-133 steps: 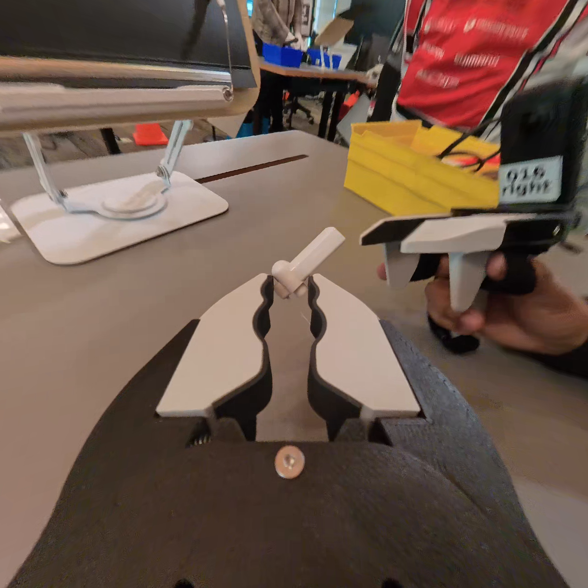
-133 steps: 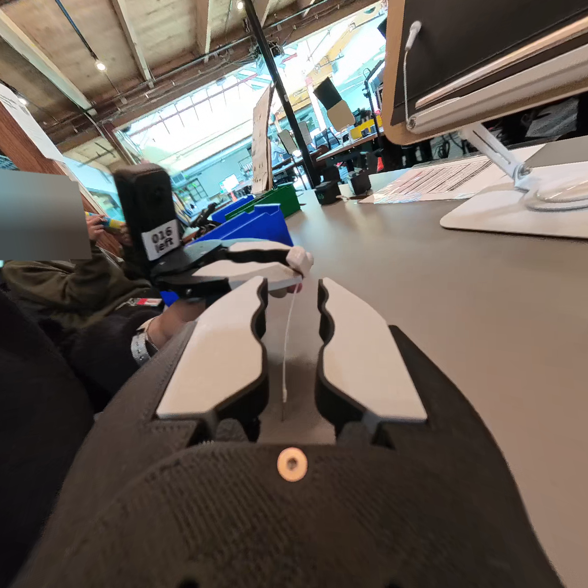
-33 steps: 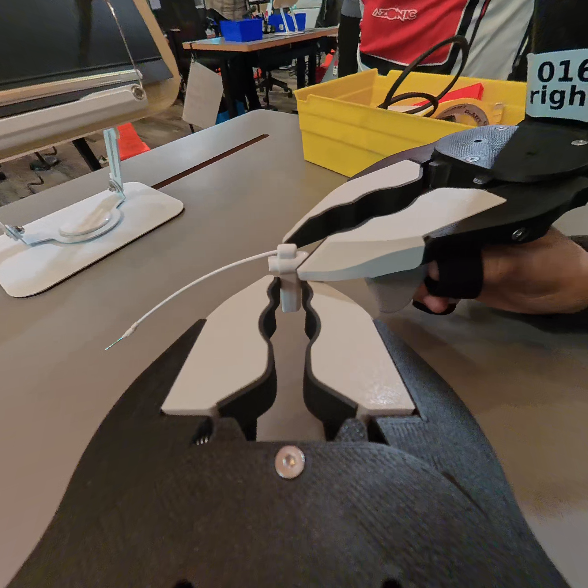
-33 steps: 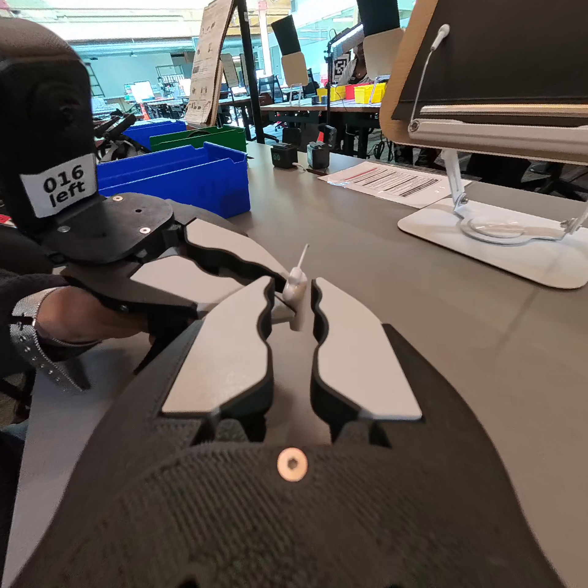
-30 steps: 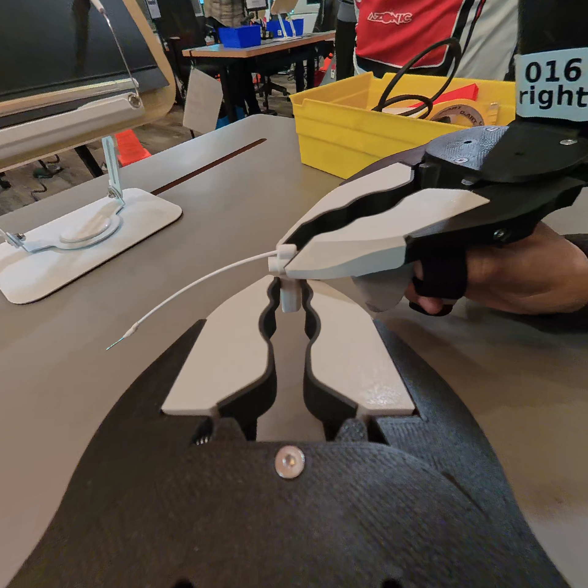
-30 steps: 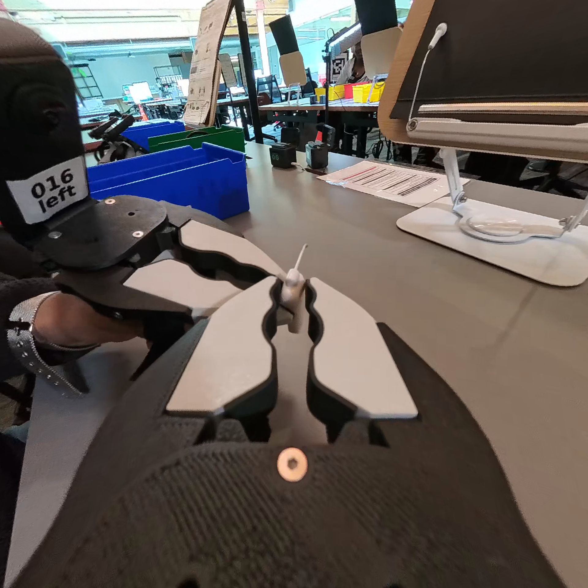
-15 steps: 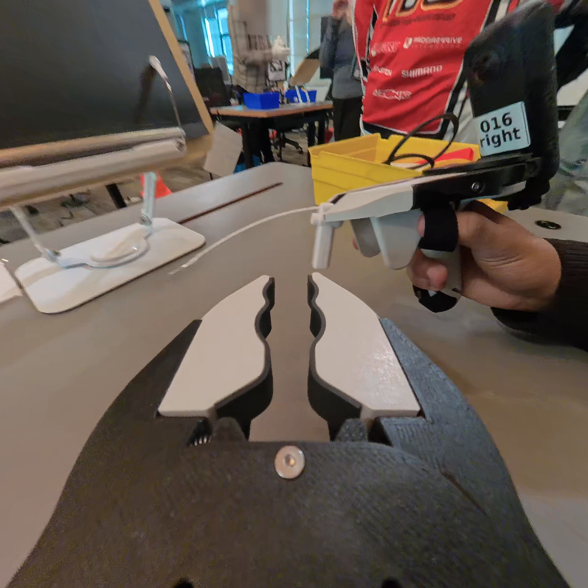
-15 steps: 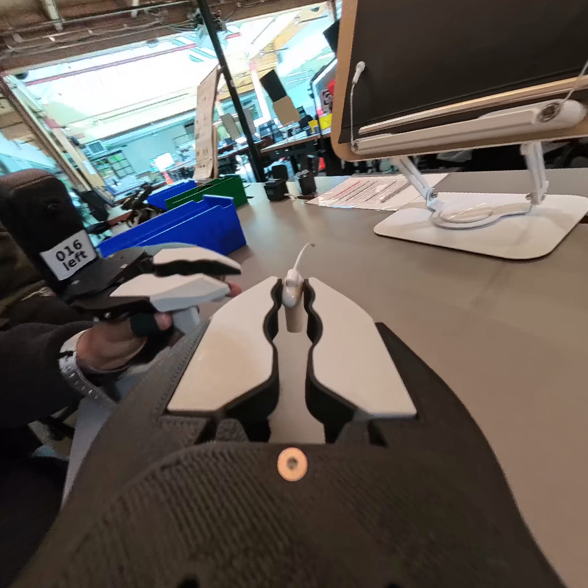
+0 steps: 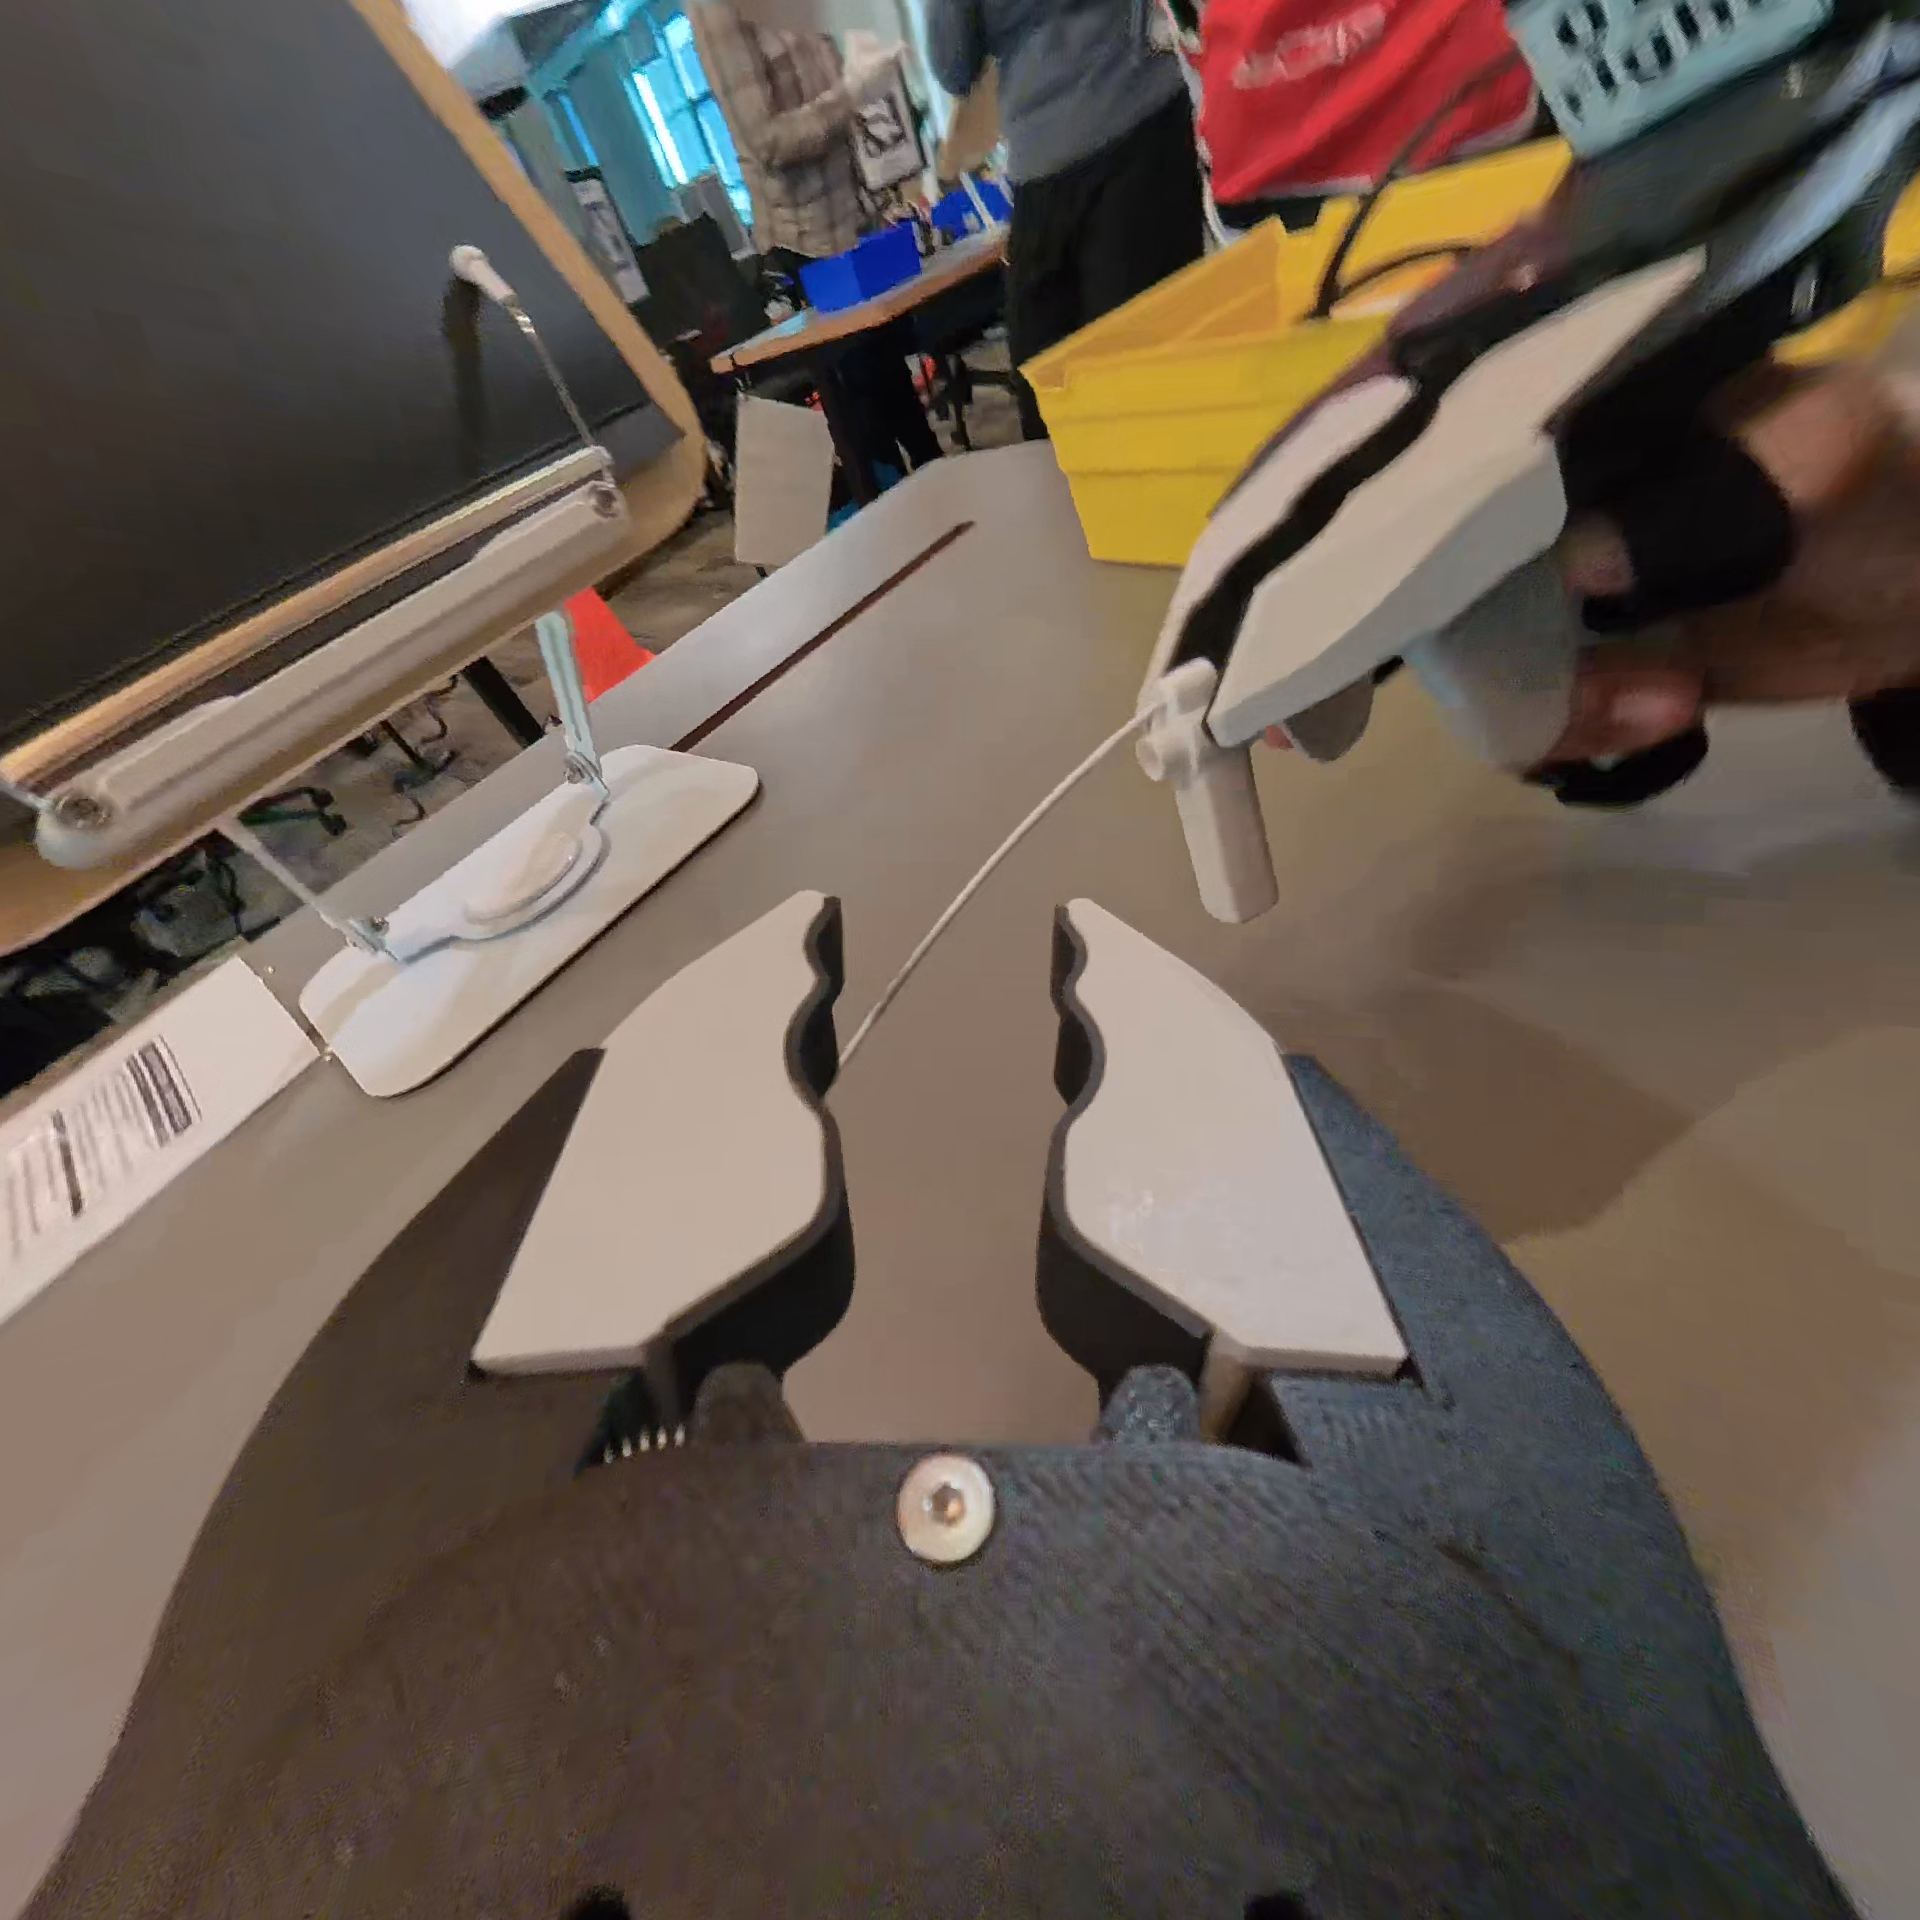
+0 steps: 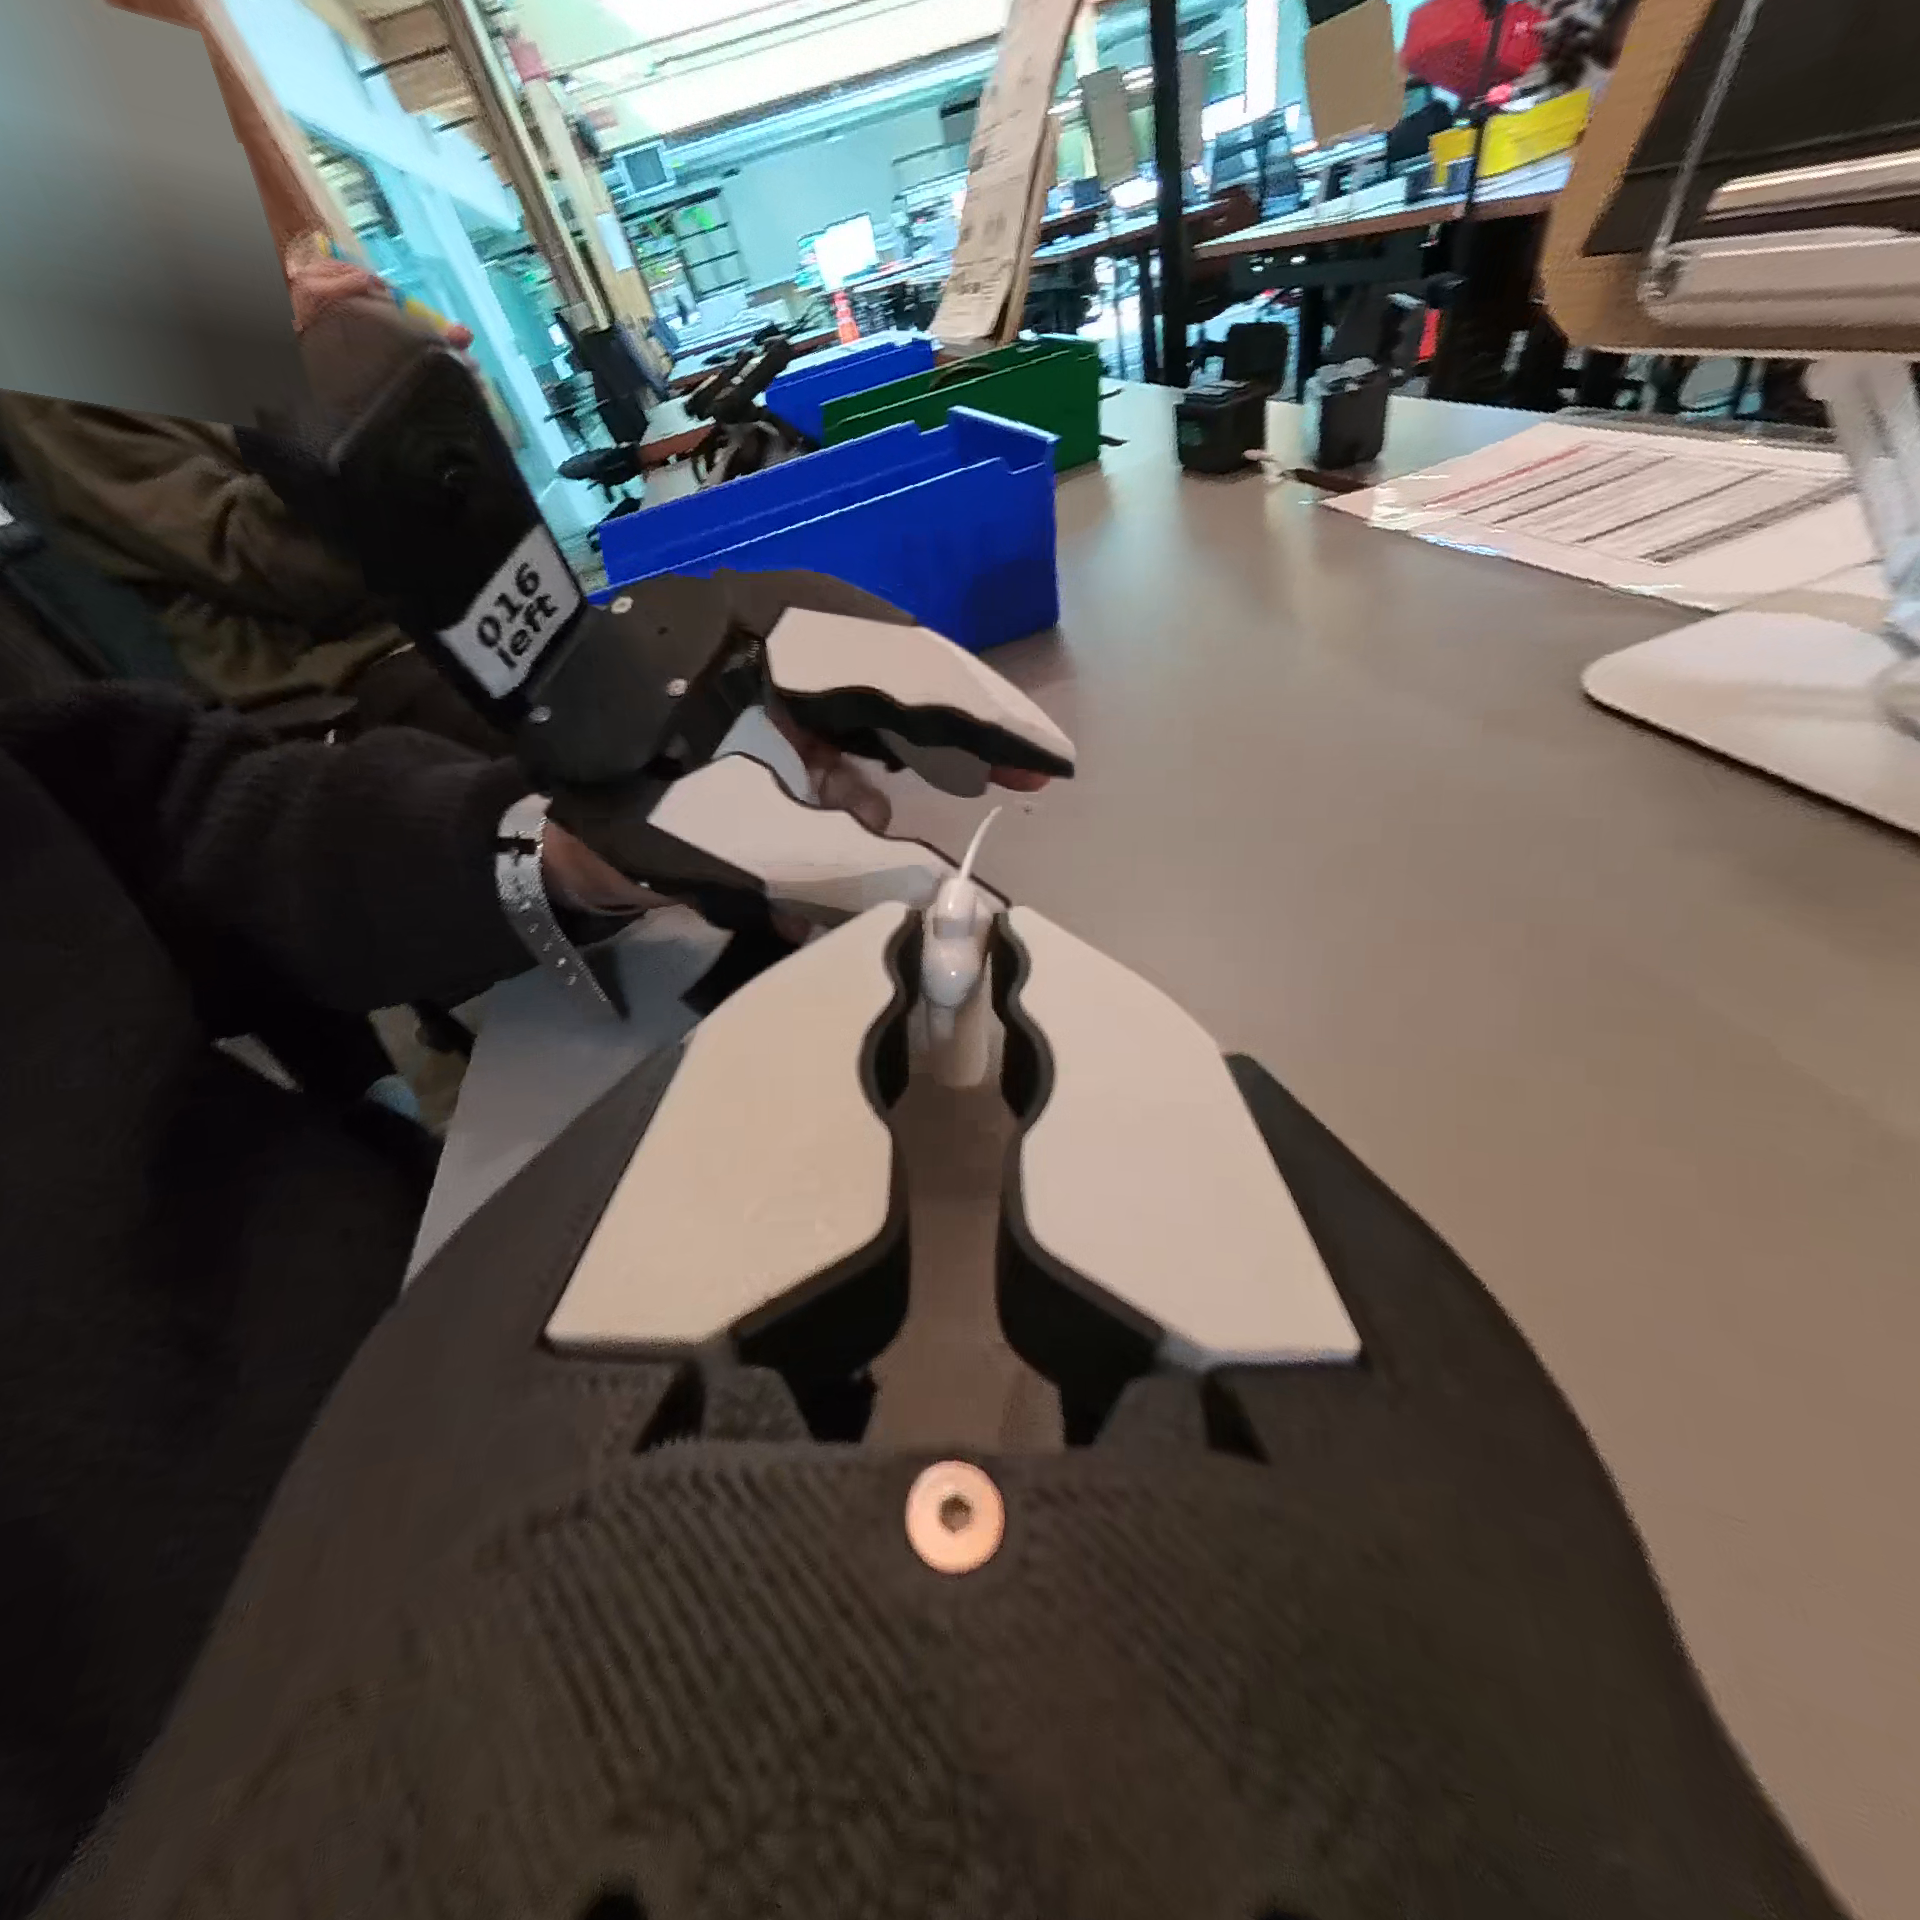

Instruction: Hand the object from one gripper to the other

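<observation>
The object is a small white plastic handle with a thin white wire (image 9: pixel 1226 831). My right gripper (image 10: pixel 954 920) is shut on the handle's upper end (image 10: pixel 954 997), and the wire tip pokes out forward. In the left wrist view the right gripper (image 9: pixel 1205 675) comes in from the upper right above the table, with the handle hanging down and the wire trailing toward my left gripper (image 9: pixel 945 914). The left gripper is open and empty, its jaws wide apart. It also shows in the right wrist view (image 10: pixel 1013 821), to the left, close to the object.
A yellow bin (image 9: pixel 1174 436) stands at the back right. A white stand base (image 9: pixel 520 904) carrying a dark panel and a printed sheet (image 9: pixel 94 1143) lie to the left. A blue bin (image 10: pixel 862 540) and a green bin (image 10: pixel 977 395) stand farther off. People stand beyond the table. Left tips to right tips: about 5 cm.
One second ago both grippers were shut on the white handle. The left gripper let go and opened wide; the right gripper pulled away with the object and now holds it alone.
</observation>
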A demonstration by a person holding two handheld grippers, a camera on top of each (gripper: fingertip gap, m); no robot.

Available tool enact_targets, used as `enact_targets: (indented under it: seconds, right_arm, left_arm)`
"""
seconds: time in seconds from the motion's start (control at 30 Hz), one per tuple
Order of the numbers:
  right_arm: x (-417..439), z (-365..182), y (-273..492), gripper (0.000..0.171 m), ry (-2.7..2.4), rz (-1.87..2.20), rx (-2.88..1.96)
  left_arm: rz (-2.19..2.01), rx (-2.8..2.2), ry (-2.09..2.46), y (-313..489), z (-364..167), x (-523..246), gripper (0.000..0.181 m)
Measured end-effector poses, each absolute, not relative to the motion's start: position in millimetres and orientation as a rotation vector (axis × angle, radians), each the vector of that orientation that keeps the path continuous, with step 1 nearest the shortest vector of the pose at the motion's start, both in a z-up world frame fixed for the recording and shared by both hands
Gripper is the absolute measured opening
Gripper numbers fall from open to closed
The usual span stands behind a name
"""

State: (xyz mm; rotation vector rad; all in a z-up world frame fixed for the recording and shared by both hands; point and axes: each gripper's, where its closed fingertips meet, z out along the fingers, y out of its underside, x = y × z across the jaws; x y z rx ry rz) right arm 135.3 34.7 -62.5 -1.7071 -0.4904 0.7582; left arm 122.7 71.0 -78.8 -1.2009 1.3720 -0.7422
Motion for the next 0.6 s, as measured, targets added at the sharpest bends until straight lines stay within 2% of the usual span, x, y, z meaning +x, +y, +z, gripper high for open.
enact_targets:
  seconds: [0.07, 0.17, 0.33, 0.43, 0.6]
  right_arm:
    - [132.9, -63.1, 32.3, 0.013, -0.524, 0.753, -1.711]
    - [134.3, -62.6, 31.7, 0.013, -0.527, 0.745, -1.707]
    - [141.5, -60.9, 37.3, 0.014, -0.455, 0.734, -1.675]
    - [148.8, -55.4, 42.7, 0.037, -0.395, 0.704, -1.632]
    - [159.1, -50.0, 47.0, 0.045, -0.333, 0.656, -1.593]
  left_arm:
    - [-0.690, -1.156, 1.413, 69.4, -82.3, 122.6, 0.031]
    - [-0.717, -1.127, 1.454, 64.9, -83.3, 121.1, 0.002]
    - [-0.718, -1.163, 1.464, 66.6, -84.3, 121.4, 0.001]
    - [-0.760, -1.200, 1.414, 71.8, -78.7, 119.7, 0.001]
    - [-0.989, -1.310, 1.226, 88.0, -60.2, 111.5, 0.001]
